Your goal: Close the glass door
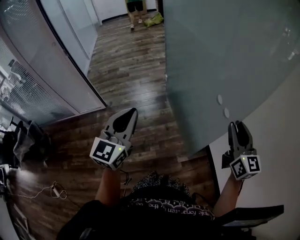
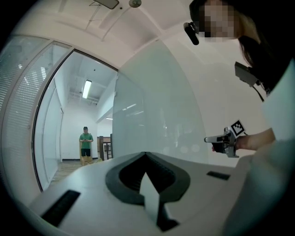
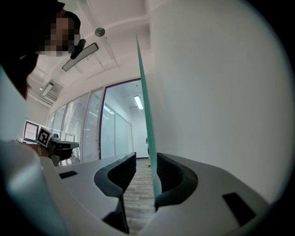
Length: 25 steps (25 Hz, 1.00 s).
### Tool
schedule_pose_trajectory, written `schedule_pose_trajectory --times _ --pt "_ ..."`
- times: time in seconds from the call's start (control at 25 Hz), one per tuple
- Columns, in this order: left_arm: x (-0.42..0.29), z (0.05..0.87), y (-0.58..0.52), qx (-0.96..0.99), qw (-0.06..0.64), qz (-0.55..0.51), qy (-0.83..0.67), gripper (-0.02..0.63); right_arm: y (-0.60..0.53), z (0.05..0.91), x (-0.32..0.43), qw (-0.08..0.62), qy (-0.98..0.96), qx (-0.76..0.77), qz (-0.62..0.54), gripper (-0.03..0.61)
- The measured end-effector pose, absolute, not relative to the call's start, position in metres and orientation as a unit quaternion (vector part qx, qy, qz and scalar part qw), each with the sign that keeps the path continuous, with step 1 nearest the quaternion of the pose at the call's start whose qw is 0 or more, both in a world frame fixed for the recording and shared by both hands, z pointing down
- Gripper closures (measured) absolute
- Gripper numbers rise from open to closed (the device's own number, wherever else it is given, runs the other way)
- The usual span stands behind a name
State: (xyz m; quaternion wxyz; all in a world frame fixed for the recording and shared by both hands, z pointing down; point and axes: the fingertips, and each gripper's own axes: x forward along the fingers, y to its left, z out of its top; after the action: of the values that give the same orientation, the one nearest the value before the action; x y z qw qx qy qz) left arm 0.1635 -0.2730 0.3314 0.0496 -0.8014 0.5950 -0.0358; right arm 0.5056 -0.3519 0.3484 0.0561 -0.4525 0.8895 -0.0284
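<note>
Head view, looking steeply down: wooden floor (image 1: pixel 131 79) running along a corridor, with a glass partition with blinds (image 1: pixel 33 79) on the left. The glass door (image 1: pixel 225 61) is a large frosted pane in the upper right, standing at an angle out from the white wall (image 1: pixel 281 131). Its lower corner is near the person's right side. The left hand-held gripper (image 1: pixel 130 114) is held out over the floor, well apart from the door. In the left gripper view, the left hand-held gripper (image 2: pixel 145 156) has its jaws closed tip to tip with nothing between them. Past the tips are the frosted door (image 2: pixel 156 110) and, far down the corridor, a person in a green shirt (image 2: pixel 85 143). The right hand-held gripper (image 1: pixel 237 125) is at the door's free edge, beside the wall. In the right gripper view, the right hand-held gripper (image 3: pixel 146 156) has its jaws a narrow gap apart. The greenish edge of the door (image 3: pixel 145 106) runs up through that gap, close against the right-hand jaw. Floor shows between the edge and the other jaw. I cannot tell whether the jaw touches the glass. A loose cable (image 1: pixel 51 190) lies on the floor at lower left. The far person (image 1: pixel 135 9) is at the top edge of the head view.
</note>
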Motion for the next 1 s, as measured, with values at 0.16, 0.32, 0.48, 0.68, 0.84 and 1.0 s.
schedule_pose_trajectory --times 0.16,0.32,0.48,0.68,0.84,1.0 --pt "0.162 0.333 -0.261 -0.798 0.048 -0.046 0.599 0.623 -0.331 0.349 0.486 0.053 0.903 -0.424 -0.030 0.456" --pt "0.160 0.329 -0.252 -0.794 0.056 -0.045 0.603 0.623 -0.315 0.347 0.463 0.050 0.918 -0.391 -0.029 0.456" --pt "0.154 0.325 -0.244 -0.788 0.057 -0.049 0.611 0.623 -0.301 0.345 0.440 0.045 0.934 -0.354 -0.029 0.456" --pt "0.139 0.324 -0.236 -0.780 0.055 -0.049 0.622 0.623 -0.286 0.340 0.406 0.063 0.952 -0.295 -0.045 0.456" --pt "0.128 0.324 -0.224 -0.768 0.057 -0.051 0.636 0.623 -0.274 0.342 0.385 0.057 0.966 -0.249 -0.041 0.456" --pt "0.109 0.321 -0.211 -0.752 0.054 -0.050 0.655 0.623 -0.262 0.331 0.356 0.080 0.975 -0.196 -0.061 0.456"
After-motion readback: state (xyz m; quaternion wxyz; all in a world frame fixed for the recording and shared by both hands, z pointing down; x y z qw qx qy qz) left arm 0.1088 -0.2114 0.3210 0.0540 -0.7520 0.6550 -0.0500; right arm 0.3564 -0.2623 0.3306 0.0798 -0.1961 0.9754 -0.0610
